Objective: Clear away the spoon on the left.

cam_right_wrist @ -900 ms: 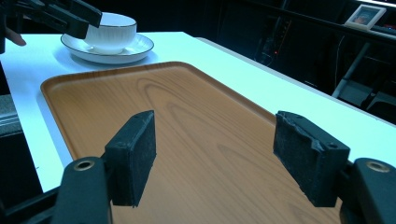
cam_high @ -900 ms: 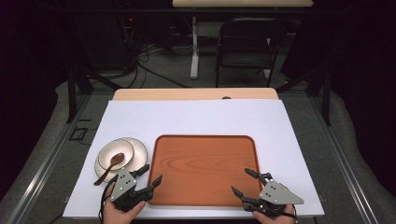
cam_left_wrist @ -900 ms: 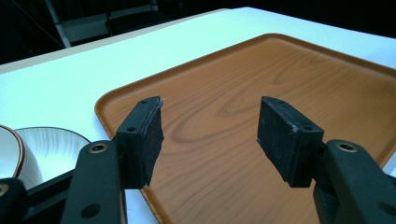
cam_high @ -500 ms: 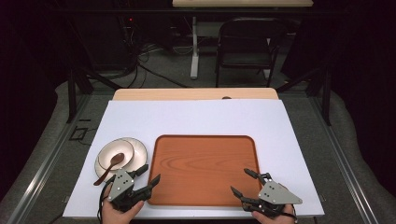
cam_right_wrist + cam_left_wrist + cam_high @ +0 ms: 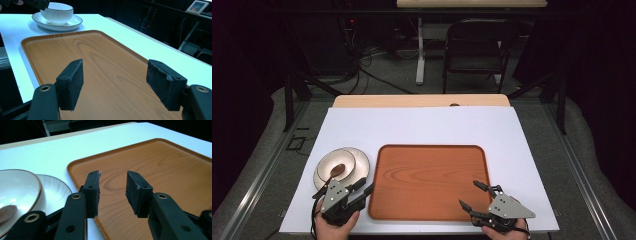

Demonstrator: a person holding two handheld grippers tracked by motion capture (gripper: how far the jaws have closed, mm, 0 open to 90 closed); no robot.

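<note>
A wooden tray (image 5: 427, 180) lies in the middle of the white table top. To its left a white bowl (image 5: 337, 167) with a gold rim stands on a white plate (image 5: 359, 161), and a brown spoon (image 5: 335, 171) rests in the bowl. My left gripper (image 5: 362, 188) is held low at the tray's near left corner, open with nothing between its jaws (image 5: 113, 176). My right gripper (image 5: 468, 193) is over the tray's near right part, wide open and empty (image 5: 115, 65). The bowl (image 5: 57, 12) and plate (image 5: 72, 23) stand beyond the tray (image 5: 82, 50) in the right gripper view.
The white sheet (image 5: 422, 127) covers most of a wooden table, whose far edge (image 5: 422, 101) is bare. A dark folding chair (image 5: 474, 42) and cables (image 5: 362, 60) are on the floor behind the table. A hand holds each gripper at the near edge.
</note>
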